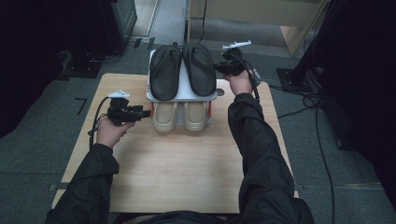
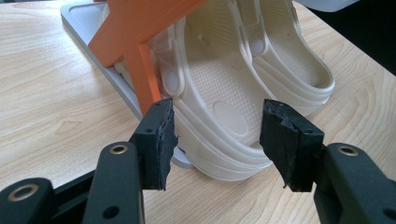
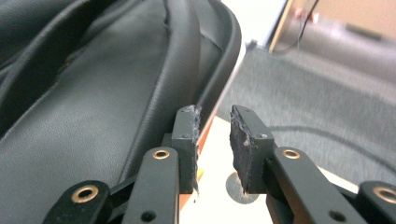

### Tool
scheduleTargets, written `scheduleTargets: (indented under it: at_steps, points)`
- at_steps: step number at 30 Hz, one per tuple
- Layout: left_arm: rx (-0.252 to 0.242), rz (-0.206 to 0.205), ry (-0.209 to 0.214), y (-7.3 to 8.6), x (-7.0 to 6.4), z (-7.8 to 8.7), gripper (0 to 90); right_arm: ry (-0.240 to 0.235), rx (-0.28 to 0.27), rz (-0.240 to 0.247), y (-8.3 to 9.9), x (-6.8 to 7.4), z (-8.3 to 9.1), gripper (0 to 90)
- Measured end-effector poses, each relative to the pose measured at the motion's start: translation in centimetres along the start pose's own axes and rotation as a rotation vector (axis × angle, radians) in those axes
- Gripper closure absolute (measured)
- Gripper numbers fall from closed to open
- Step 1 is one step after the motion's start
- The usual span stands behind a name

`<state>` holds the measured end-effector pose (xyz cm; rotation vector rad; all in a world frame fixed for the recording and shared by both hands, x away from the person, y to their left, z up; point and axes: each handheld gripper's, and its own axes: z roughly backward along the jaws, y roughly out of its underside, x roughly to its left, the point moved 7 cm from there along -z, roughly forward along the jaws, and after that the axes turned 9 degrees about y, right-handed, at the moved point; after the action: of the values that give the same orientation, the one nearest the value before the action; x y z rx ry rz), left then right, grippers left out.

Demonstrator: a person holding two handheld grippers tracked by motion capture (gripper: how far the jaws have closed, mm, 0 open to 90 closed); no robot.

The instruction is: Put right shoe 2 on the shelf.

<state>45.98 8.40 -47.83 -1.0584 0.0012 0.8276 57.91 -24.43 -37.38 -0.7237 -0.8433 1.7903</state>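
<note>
the left gripper [image 2: 217, 140] is held with its jaws spread wide and nothing between them, pointed at the heel of a cream clog [image 2: 233, 84] that lies on the lower tier of a two-tier shoe rack [image 1: 182, 95]. in the left gripper view, an orange support [image 2: 135, 37] of the rack is seen just beside the clog, and a second cream clog [image 2: 289, 51] lies beyond the first. in the high view this gripper [image 1: 148, 113] is seen just left of the rack's lower tier, above the wooden table [image 1: 177, 168].

the right gripper [image 3: 214, 140] is held with its jaws a narrow gap apart, gripping nothing, at the edge of a black sandal [image 3: 93, 93]. in the high view it [image 1: 217, 68] is seen beside the right edge of the rack's top shelf, where two black sandals [image 1: 182, 70] are laid side by side, soles down.

no brand, label or writing can be read on the shoes, the rack or the grippers.
</note>
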Motion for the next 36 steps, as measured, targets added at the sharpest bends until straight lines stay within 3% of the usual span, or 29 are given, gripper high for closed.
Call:
scheduleTargets:
  at_steps: [2,17,27,36]
  points:
    - [0.002,-0.001,0.000,0.0,0.0,0.0,45.4,0.003,-0.016,0.006,0.1,0.2,0.0,72.6]
    - [0.006,0.003,0.002,0.1,0.0,-0.1,45.3,-0.042,0.010,0.009,0.6,1.5,0.6,73.6]
    - [0.006,0.003,0.002,0.1,0.0,-0.1,45.3,-0.054,-0.011,0.026,0.5,2.4,1.0,73.1]
    - [0.009,0.007,0.002,0.1,0.1,0.0,44.9,-0.069,-0.010,0.002,1.3,2.1,1.2,69.9]
